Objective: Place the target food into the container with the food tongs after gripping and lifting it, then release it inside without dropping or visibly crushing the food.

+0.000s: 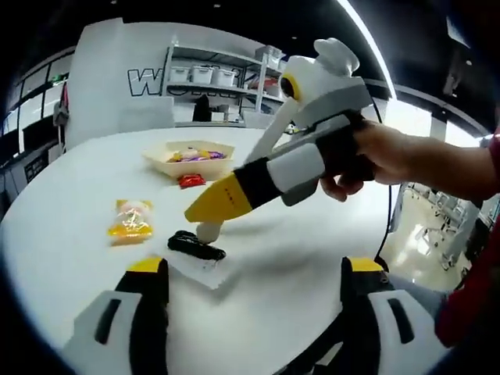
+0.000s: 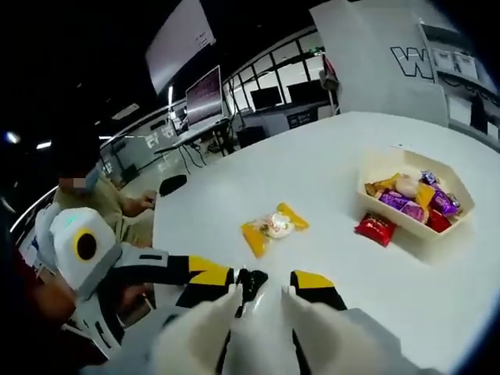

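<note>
My right gripper (image 1: 211,209) comes in from the right of the left gripper view, held by a hand (image 1: 387,152). It is shut on white food tongs (image 1: 209,230) whose tip rests at a small black item (image 1: 195,246) lying on a white sheet. In the right gripper view the tongs (image 2: 258,332) run forward between the jaws of the right gripper (image 2: 262,281) to the black item (image 2: 251,281). A yellow-orange food packet (image 1: 131,221) (image 2: 273,225) lies on the table. The beige container (image 1: 156,156) (image 2: 375,168) holds several wrapped snacks. My left gripper (image 1: 254,289) is open, with nothing between its jaws.
A red packet (image 1: 191,180) (image 2: 375,228) lies just outside the container. The left gripper's body (image 2: 86,250) enters the right gripper view from the left. A seated person (image 2: 101,207) is beyond the round white table (image 1: 305,258) (image 2: 312,164). Shelves (image 1: 211,78) stand behind.
</note>
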`<state>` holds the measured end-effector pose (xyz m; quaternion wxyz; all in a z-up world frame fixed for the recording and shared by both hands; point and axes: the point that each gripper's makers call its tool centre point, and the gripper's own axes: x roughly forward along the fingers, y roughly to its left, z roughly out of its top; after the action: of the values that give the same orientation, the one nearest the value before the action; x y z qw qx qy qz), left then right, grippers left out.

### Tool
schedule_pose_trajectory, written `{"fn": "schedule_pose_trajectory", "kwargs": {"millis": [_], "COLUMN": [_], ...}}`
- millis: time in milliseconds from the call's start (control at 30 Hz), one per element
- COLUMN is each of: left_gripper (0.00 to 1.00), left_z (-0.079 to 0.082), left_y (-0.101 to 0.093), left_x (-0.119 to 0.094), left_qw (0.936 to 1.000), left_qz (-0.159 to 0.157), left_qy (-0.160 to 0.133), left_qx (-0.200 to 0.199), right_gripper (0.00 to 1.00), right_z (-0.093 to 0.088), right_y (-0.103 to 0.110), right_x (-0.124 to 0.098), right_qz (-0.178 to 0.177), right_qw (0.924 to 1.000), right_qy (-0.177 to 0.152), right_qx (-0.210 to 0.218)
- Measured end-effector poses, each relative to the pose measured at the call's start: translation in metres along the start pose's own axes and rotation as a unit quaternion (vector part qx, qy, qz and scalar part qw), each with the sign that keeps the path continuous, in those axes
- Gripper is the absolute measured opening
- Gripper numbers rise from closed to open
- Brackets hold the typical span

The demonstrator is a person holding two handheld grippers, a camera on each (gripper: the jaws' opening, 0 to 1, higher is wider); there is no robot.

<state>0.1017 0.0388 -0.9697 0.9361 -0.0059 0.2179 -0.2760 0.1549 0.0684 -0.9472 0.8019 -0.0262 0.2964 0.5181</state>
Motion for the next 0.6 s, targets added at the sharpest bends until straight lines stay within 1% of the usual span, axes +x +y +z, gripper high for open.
{"fn": "schedule_pose_trajectory", "kwargs": {"millis": [67,167,233,267,333,367,400,467,500,600], "left_gripper": [0.88,0.87,0.87,0.88,0.88,0.88,0.88,0.88,0.88,0.88], "left_z": [0.0,0.004,0.004,0.003,0.003,0.003,0.004,0.005,0.005,0.004], "left_y": [0.001,0.004,0.004,0.005,0.005,0.005,0.006,0.007,0.009,0.012], "left_x": [-0.001,-0.004,-0.005,-0.004,-0.006,-0.007,-0.009,-0.011,-0.012,-0.013], "left_qw": [1.0,0.9999,0.9998,0.9999,0.9999,0.9999,0.9999,0.9998,0.9997,0.9997], "left_qz": [0.0,0.004,0.002,0.003,0.007,0.007,0.008,0.011,0.012,0.016], "left_qy": [0.0,-0.011,-0.014,-0.012,-0.012,-0.012,-0.014,-0.018,-0.019,-0.019], "left_qx": [0.001,-0.001,-0.01,-0.011,-0.004,-0.004,-0.004,-0.005,-0.006,-0.007], "right_gripper": [0.24,0.24,0.24,0.24,0.24,0.24,0.25,0.24,0.24,0.21], "right_z": [0.006,0.011,0.008,0.005,-0.001,-0.004,-0.007,-0.005,-0.005,-0.005], "right_y": [0.003,0.007,0.009,0.007,0.003,0.001,0.002,0.004,0.003,-0.006], "right_x": [-0.001,0.0,0.006,0.01,0.014,0.015,0.016,0.017,0.016,0.013], "right_qz": [0.002,0.006,0.003,0.0,-0.01,-0.016,-0.016,-0.013,-0.015,-0.038], "right_qw": [1.0,0.9999,0.9999,0.9995,0.9993,0.9988,0.9983,0.9982,0.9979,0.9921], "right_qy": [-0.01,-0.016,-0.007,-0.002,0.009,0.016,0.019,0.008,0.01,0.013], "right_qx": [0.0,-0.003,-0.015,-0.031,-0.034,-0.043,-0.053,-0.058,-0.062,-0.119]}}
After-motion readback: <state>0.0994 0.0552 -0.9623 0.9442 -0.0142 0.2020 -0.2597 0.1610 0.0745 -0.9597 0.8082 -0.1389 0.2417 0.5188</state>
